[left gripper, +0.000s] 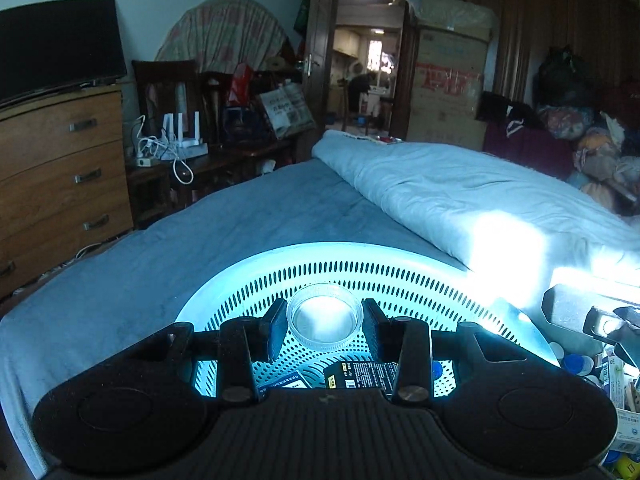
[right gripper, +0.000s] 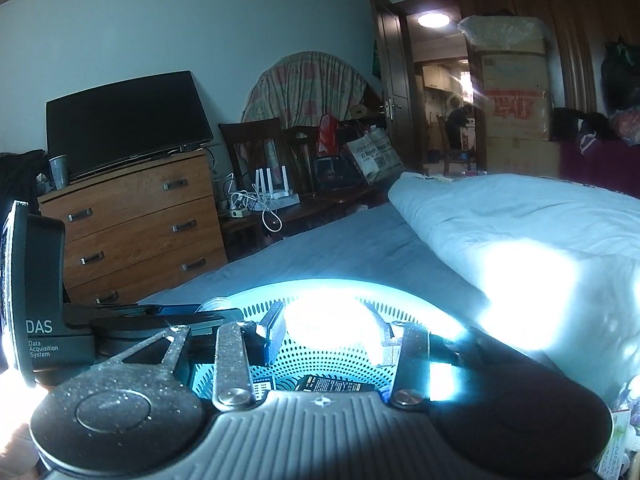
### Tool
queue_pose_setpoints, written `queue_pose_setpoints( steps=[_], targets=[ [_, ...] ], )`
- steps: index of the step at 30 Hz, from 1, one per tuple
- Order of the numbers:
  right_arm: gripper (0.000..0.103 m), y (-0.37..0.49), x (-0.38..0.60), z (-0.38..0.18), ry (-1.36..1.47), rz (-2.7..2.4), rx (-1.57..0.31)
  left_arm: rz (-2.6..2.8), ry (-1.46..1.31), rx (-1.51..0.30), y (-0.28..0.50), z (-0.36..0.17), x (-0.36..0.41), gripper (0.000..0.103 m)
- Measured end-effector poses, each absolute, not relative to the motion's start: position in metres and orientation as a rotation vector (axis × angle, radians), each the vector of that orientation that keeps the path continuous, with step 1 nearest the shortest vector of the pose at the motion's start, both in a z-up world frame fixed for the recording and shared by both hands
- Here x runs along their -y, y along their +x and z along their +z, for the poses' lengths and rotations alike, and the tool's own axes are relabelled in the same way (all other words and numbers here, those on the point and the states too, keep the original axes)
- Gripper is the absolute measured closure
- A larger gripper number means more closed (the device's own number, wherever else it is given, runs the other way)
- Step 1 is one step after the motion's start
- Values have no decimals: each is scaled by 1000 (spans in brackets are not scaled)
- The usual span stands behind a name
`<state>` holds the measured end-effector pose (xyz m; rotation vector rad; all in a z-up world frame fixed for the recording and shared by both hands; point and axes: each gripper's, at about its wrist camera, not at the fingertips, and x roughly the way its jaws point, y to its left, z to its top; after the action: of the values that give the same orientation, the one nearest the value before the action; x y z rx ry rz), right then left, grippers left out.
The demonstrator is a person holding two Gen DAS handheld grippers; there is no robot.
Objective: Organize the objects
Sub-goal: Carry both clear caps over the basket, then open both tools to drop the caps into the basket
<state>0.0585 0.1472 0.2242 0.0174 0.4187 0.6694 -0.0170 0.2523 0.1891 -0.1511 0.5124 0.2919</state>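
A light blue perforated basket (left gripper: pixel 400 272) sits on the bed; it also shows in the right wrist view (right gripper: pixel 340 354). My left gripper (left gripper: pixel 325 322) is shut on a small clear round dish (left gripper: pixel 325 317) and holds it over the basket. Black packets (left gripper: pixel 360 374) lie on the basket floor. My right gripper (right gripper: pixel 326 330) is shut on a pale object (right gripper: pixel 332 320) over the same basket. Sunlight washes that object out, so I cannot tell what it is. The left gripper's body (right gripper: pixel 132 324) shows at the left of the right wrist view.
The bed has a blue sheet (left gripper: pixel 220 224) and a folded light blue quilt (left gripper: pixel 460 184) on the right. Small bottles and boxes (left gripper: pixel 600 368) lie right of the basket. A wooden dresser (left gripper: pixel 60 168) with a TV stands at the left.
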Motion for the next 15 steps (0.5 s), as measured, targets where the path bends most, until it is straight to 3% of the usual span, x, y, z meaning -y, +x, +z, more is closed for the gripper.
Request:
queue_pose_setpoints(
  steps=[11,15],
  targets=[
    [60,66,-150,212,25,667,-432,296,-140,-520,-15,183,-248,62],
    [53,67,-152,209,30,664,-426,307,-133,-520,-14,181,-252,61]
  ],
)
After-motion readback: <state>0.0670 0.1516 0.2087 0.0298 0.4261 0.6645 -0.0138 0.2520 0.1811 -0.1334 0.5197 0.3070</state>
